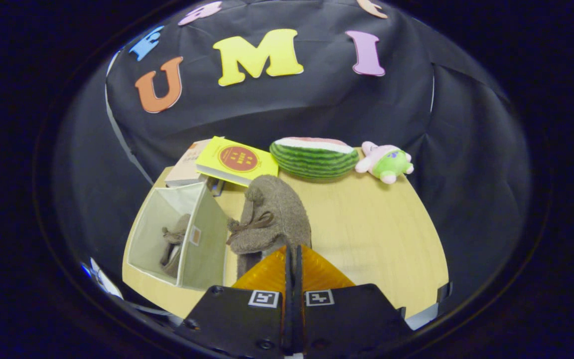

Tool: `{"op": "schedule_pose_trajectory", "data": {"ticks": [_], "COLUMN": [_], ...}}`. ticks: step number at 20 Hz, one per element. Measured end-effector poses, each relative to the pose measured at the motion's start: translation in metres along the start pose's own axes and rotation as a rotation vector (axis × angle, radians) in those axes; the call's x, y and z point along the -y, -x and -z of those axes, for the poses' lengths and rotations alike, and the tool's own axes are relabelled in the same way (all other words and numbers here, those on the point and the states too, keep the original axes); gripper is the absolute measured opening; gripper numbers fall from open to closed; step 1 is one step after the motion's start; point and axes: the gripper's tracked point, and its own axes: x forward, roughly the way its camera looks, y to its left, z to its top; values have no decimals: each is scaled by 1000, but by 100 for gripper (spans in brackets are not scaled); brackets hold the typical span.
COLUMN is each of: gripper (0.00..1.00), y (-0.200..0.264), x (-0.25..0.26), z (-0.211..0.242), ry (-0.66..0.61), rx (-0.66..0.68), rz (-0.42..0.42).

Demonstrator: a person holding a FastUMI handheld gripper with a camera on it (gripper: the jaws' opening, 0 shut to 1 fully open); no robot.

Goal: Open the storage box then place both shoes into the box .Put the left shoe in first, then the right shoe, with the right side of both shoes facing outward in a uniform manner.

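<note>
Hand-held gripper [293,249] pinched narrow on heel of brown shoe [272,214].
Shoe upright just beside open storage box [202,249]; second shoe [175,244] inside box. Beyond on surface [366,224]: books [227,162], watermelon toy [314,157], plush [385,162].

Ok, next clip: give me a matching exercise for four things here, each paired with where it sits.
Things:
1. Brown felt shoe with bow
2. Second brown shoe
3. Yellow book
4. Striped watermelon half

Places:
A. Inside the open beige storage box
B. Between the book and the pink-green plush toy
C. Gripped at the heel by the gripper, jaws nearly closed
D. Atop another book, behind the box

Pairs: 1-C, 2-A, 3-D, 4-B
</note>
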Motion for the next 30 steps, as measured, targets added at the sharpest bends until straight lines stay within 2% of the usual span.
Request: {"op": "schedule_pose_trajectory", "data": {"ticks": [7,9,12,16,21,22,23,26,28,30], "gripper": [6,6,6,6,7,14,36,70,96,93], "y": [10,15,21,12,-15,-20,-27,-52,-70,-82], "x": [-104,-140,-170,-171,-144,-136,-128,-104,-80,-62], "z": [-8,-17,-18,-9,18,24,33,64,88,109], "ry": [63,75,96,154,97,85,74,-4,-44,-69], "rx": [41,81,108,99,7,-6,-24,-100,-175,-226], "rz": [-51,-91,-85,-47,-41,-42,-50,-80,-54,-10]}}
